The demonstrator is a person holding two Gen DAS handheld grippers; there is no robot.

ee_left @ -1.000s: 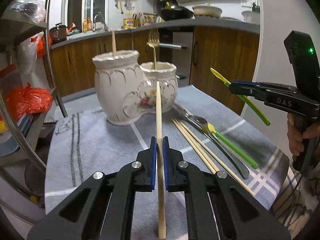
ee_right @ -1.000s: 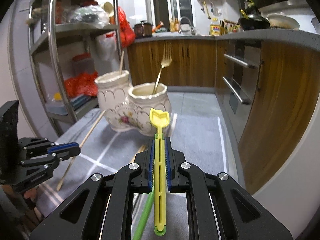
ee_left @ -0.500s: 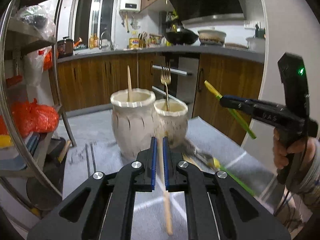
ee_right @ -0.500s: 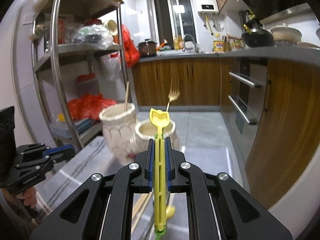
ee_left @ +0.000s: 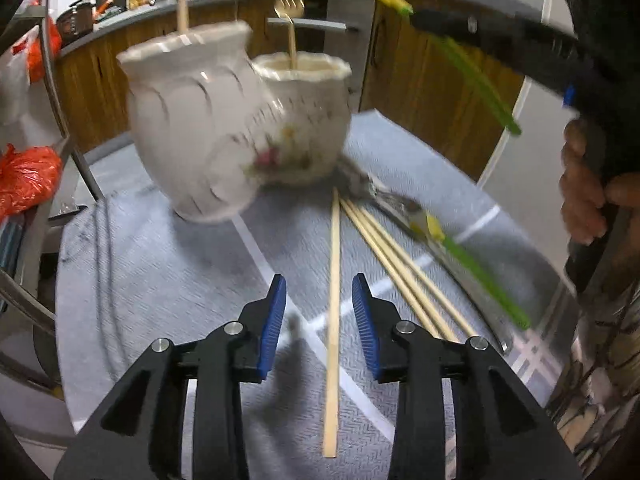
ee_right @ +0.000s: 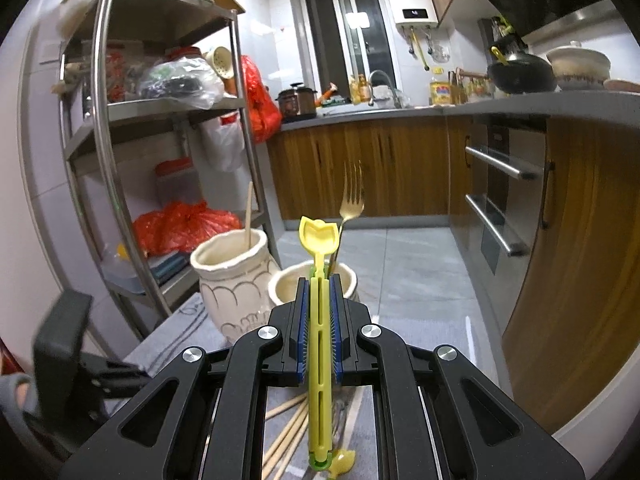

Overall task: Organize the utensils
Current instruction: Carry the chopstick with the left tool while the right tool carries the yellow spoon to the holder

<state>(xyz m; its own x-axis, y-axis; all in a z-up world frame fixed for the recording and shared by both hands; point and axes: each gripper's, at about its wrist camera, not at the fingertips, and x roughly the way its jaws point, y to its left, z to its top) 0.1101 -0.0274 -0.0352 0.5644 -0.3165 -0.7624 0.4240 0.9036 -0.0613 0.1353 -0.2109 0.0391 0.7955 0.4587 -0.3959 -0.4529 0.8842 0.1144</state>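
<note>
My left gripper [ee_left: 319, 320] is opening above the grey cloth [ee_left: 160, 280]. A wooden chopstick [ee_left: 334, 280] runs loose between its blue pads [ee_left: 272, 320], touching neither, and looks to lie on the cloth. Beyond stand a tall white jar [ee_left: 192, 128] holding one chopstick [ee_left: 183, 8] and a short flowered jar [ee_left: 304, 120] holding a gold fork [ee_left: 290, 4]. My right gripper [ee_right: 319, 292] is shut on a yellow-green plastic utensil [ee_right: 319, 352], held up in front of the short jar [ee_right: 296, 284]. The blurred left view shows it high at the right [ee_left: 424, 22].
Three more chopsticks [ee_left: 400, 264], a metal utensil [ee_left: 384, 200] and a second green-yellow one [ee_left: 472, 268] lie on the cloth right of my left gripper. A steel shelf rack [ee_right: 108, 152] stands left of the table. Wooden cabinets [ee_right: 360, 168] and an oven [ee_right: 500, 200] lie behind.
My left gripper has opened and let go of the chopstick, and it has tipped down toward the cloth. My right gripper has risen a little with its utensil, closer to the jars.
</note>
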